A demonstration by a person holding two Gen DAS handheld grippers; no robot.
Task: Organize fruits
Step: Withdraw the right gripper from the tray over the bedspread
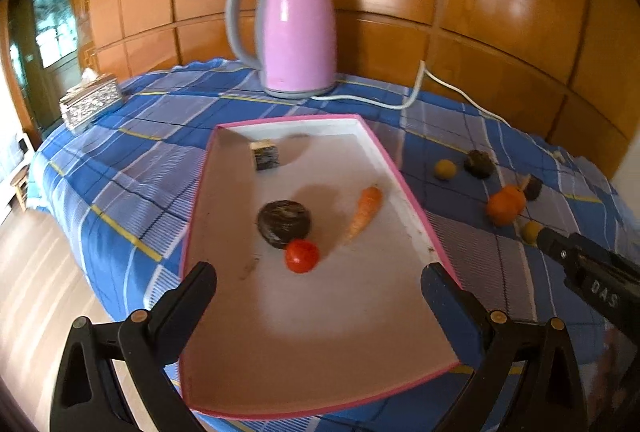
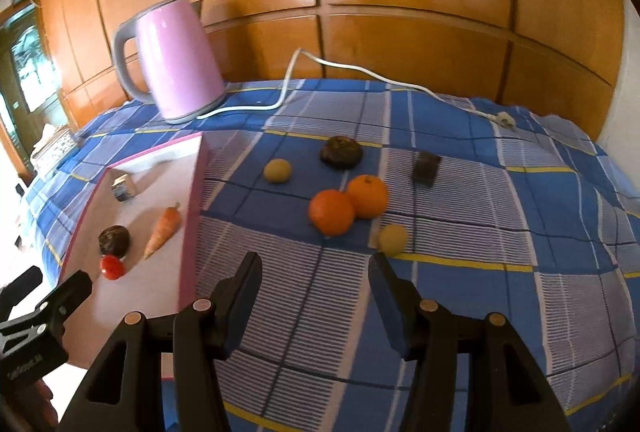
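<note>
Fruit split between tray and cloth.
Your left gripper (image 1: 320,282) hangs wide open over the pink-rimmed tray (image 1: 404,184) with carrot (image 1: 362,216) and tomato (image 1: 302,256); your right gripper (image 2: 316,274) is half open, empty, near two oranges (image 2: 348,206).

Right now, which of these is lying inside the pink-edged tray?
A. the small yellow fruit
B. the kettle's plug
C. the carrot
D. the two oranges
C: the carrot lies on the tray's white floor beside a small red tomato, while the two oranges sit out on the blue checked cloth.
</note>
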